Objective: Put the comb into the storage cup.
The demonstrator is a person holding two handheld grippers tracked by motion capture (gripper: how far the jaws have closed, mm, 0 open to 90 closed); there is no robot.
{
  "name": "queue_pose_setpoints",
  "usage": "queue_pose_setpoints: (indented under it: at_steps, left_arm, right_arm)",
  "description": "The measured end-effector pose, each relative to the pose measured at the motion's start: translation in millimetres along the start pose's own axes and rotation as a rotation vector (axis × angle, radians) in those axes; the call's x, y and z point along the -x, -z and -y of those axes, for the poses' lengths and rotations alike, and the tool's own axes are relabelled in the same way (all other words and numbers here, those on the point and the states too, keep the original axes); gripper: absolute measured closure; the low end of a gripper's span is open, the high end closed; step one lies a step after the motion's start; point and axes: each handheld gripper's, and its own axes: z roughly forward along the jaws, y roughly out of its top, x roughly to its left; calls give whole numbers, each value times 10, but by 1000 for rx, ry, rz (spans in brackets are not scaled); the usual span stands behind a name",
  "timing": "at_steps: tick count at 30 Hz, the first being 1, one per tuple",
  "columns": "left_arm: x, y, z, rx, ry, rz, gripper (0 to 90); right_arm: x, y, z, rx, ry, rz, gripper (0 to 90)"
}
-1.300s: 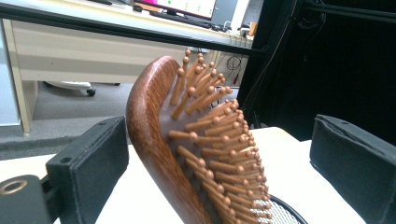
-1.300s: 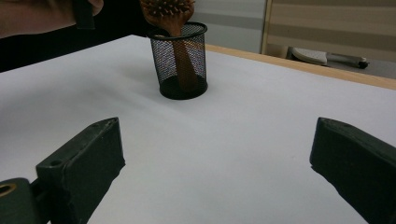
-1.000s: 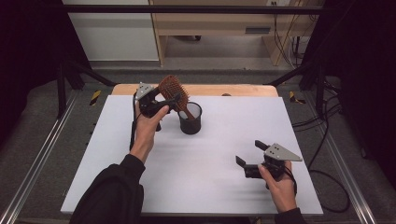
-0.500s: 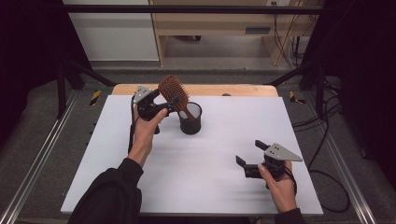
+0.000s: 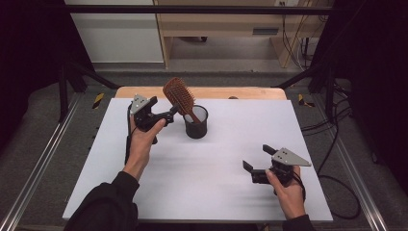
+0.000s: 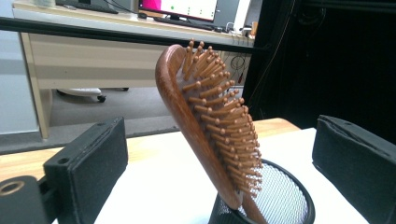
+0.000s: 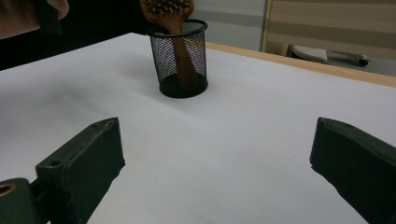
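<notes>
A brown wooden hairbrush [image 5: 179, 96] stands handle-down in a black mesh cup [image 5: 196, 126] at the back middle of the white table [image 5: 211, 197], its head leaning left. My left gripper [image 5: 163, 109] is just left of the brush head, open and apart from it. In the left gripper view the brush [image 6: 205, 112] rises from the cup [image 6: 280, 200] ahead of the wide-set jaws. My right gripper [image 5: 257, 158] rests open near the front right with nothing in it. Its own view shows the cup [image 7: 182, 60] and brush handle [image 7: 184, 65] well ahead.
A wooden strip [image 5: 250, 92] runs along the table's far edge. Beyond it stands a light wooden desk [image 5: 226, 24] on a grey floor. Metal rails [image 5: 43, 159] flank the table, and cables [image 5: 337, 144] lie to the right.
My left gripper has drawn slightly back and down from the brush head. The brush stays leaning in the cup. The right gripper has not moved.
</notes>
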Motion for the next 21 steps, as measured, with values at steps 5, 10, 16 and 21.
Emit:
queue_pose_setpoints:
  at_steps: [5, 10, 16, 21]
  left_arm:
    - [-15, 78, -44, -1, -6, -13, 37]
    - [-24, 195, -77, -16, -17, -30, 37]
    - [-26, 348, -136, -78, -70, -46, 43]
    - [-31, 549, -241, -75, -92, -53, 41]
  right_arm:
    - [-2, 0, -1, 2, -4, 0, 30]
    - [8, 6, 2, -1, -9, 2, 29]
    - [7, -2, 6, -16, -6, 0, 30]
    - [16, -3, 7, -23, -12, -6, 31]
